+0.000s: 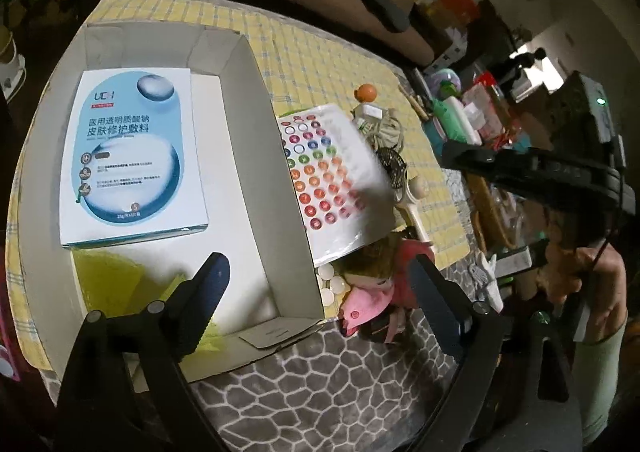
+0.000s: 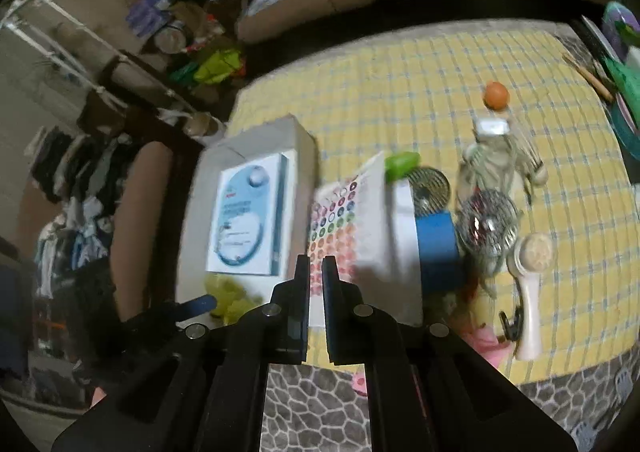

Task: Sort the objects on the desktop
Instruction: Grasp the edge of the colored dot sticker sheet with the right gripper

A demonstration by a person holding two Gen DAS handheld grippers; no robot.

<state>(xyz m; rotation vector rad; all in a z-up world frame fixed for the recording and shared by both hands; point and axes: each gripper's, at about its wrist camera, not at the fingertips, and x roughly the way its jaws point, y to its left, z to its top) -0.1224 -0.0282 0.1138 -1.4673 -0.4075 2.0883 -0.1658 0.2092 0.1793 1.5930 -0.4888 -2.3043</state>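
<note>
With the left gripper (image 1: 316,276) wide open and the right gripper (image 2: 316,272) pinched shut on nothing, the glossy coloured-dot sheet (image 1: 336,172) leaning against the white cardboard box (image 1: 256,100) could slide.

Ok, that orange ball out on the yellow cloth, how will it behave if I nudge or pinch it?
The orange ball is round and sits alone on the flat cloth, so a nudge would probably send it rolling. It looks smooth, so it may squirt out of a shallow pinch. It is probably light for its size.
</note>
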